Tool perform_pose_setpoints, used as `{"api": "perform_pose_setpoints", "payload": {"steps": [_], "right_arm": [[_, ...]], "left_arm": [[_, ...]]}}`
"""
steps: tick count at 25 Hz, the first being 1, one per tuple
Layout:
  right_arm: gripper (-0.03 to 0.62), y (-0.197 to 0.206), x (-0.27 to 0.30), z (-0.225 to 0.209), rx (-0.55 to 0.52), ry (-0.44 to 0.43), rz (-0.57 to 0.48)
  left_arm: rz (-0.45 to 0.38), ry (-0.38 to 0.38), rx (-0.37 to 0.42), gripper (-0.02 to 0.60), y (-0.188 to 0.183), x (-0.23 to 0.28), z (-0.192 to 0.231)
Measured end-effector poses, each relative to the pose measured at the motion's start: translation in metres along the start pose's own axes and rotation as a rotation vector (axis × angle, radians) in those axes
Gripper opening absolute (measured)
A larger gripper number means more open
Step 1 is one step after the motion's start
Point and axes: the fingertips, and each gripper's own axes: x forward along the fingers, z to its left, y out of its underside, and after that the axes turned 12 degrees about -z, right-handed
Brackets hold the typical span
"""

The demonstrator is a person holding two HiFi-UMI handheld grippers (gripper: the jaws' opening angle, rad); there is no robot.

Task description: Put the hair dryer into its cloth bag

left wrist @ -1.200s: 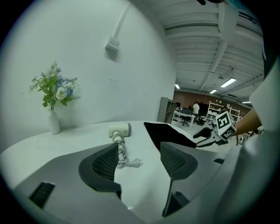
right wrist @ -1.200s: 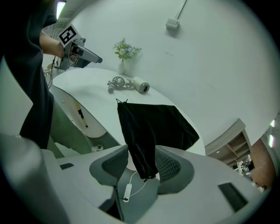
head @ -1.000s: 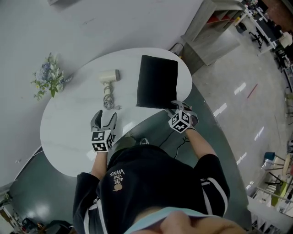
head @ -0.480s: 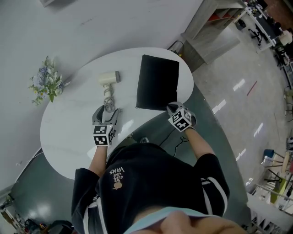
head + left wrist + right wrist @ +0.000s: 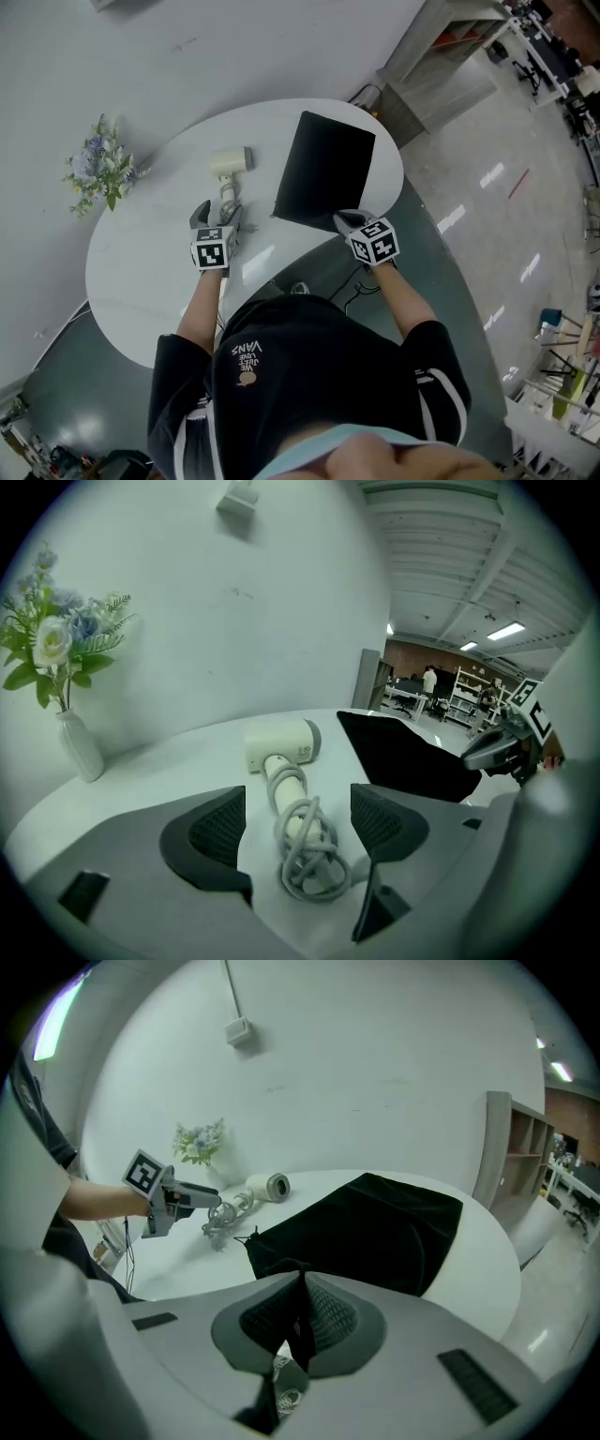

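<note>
- Soft, even indoor light fills the head view; the round glossy white table [image 5: 141,267] reads bright, with pale reflections near its front edge.
- White streaks of glare lie on the polished grey floor [image 5: 489,178].
- A long ceiling strip lamp [image 5: 506,630] glows far back in the left gripper view.
- Both gripper views are fisheye, with black corners, bowed edges and a soft near foreground.
- The flat black cloth bag [image 5: 375,1222] is dark and shows little fold detail.
</note>
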Motion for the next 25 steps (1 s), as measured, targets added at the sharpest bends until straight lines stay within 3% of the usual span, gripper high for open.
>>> {"api": "perform_pose_setpoints", "payload": {"steps": [7, 12, 18, 21, 25], "right_arm": [[0.048, -0.019, 0.007, 0.011, 0.068, -0.017, -0.051], [0.048, -0.03, 0.01, 0.018, 0.102, -0.03, -0.083], [0.048, -0.039, 0.007, 0.022, 0.121, -0.04, -0.115], [0.048, -0.04, 0.005, 0.021, 0.137, -0.035, -0.127], [0.048, -0.042, 0.004, 0.02, 0.165, -0.021, -0.15]], "left_arm": [[0.155, 0.064, -0.08, 0.348, 0.001, 0.037, 0.0], [0.253, 0.052, -0.143, 0.348, 0.015, 0.058, 0.005], [0.352, -0.012, -0.153, 0.347, 0.032, 0.07, 0.011], [0.342, -0.051, -0.086, 0.344, 0.028, 0.073, 0.02], [0.367, -0.079, -0.094, 0.264, 0.026, 0.067, 0.016]]}}
